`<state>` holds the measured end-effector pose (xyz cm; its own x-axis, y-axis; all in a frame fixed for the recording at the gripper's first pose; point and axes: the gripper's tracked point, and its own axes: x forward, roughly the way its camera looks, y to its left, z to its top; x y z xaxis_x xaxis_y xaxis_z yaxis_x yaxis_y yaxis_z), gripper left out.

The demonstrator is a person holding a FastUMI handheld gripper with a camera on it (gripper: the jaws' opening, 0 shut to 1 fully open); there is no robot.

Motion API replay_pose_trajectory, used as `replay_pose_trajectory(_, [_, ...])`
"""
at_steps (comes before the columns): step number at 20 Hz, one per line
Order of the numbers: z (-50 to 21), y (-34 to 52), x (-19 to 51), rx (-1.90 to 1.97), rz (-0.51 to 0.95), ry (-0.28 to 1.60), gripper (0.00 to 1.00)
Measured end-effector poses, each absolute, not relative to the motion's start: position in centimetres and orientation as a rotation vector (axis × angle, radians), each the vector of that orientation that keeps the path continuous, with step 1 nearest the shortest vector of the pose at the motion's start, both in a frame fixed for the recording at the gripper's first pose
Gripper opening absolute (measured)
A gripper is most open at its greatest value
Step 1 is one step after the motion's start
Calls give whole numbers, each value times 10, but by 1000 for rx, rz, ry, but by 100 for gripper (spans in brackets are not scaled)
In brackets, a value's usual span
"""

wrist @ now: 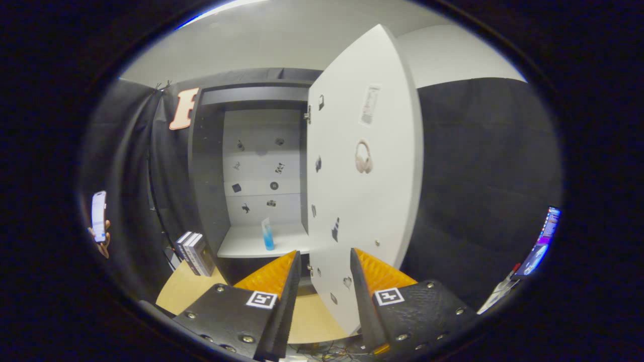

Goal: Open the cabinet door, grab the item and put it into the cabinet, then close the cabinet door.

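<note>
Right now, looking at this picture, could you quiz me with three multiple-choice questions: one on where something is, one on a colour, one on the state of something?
1. Where does the bottle stand?
A. On the shelf inside the cabinet
B. On the wooden table beside the books
C. Between the gripper's fingers

2. What colour is the lower part of the bottle?
A. Red
B. Blue
C. Green

3. How is the cabinet door?
A. Shut tight
C. Taken off and laid flat on the table
B. Swung open

Answers:
1. A: the bottle stands upright on the white shelf inside the cabinet, beyond the fingers, while the books sit outside on the table.
2. B: its lower part shows blue under a clear top.
3. B: the door hangs open on its hinges, its lower edge just ahead of the open gripper, whose fingers hold nothing.
</note>
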<state>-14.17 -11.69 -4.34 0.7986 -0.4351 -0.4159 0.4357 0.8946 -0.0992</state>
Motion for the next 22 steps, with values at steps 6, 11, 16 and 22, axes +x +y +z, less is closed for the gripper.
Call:
replay_pose_trajectory(6, [-34, -182, -194, -38, -640, 445, 56])
replay_pose_trajectory(11, [-40, -222, -180, -53, -699, 417, 56])
replay_pose_trajectory(16, [-52, -221, -159, -76, -656, 423, 56])
replay_pose_trajectory(22, [-53, -201, -154, -51, -536, 430, 55])
